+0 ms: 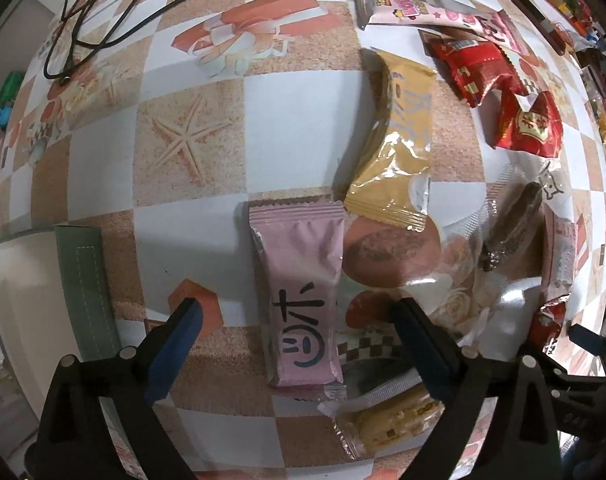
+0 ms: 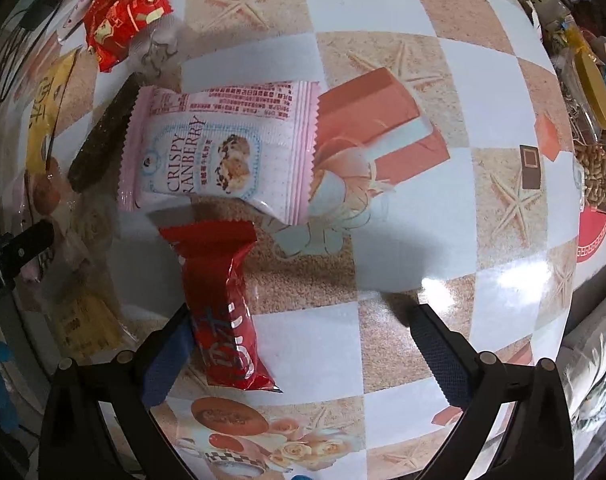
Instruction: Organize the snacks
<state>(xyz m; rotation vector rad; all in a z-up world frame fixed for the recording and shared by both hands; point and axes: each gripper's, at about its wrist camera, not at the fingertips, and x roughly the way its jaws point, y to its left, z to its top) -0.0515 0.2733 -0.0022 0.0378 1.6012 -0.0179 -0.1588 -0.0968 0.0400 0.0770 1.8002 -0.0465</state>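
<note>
Jaws of the left hand-held gripper (image 1: 295, 334) stand wide, straddling a pink snack packet (image 1: 299, 300) without gripping

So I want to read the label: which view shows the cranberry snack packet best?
The right wrist view: the cranberry snack packet lies face up near the middle, its print legible. The left wrist view shows at most a pale packet edge at far right; I cannot tell if it is the same one.

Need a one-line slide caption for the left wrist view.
Left tongs open above a pink snack packet lying on the checkered tablecloth, yellow packet beside it.
</note>
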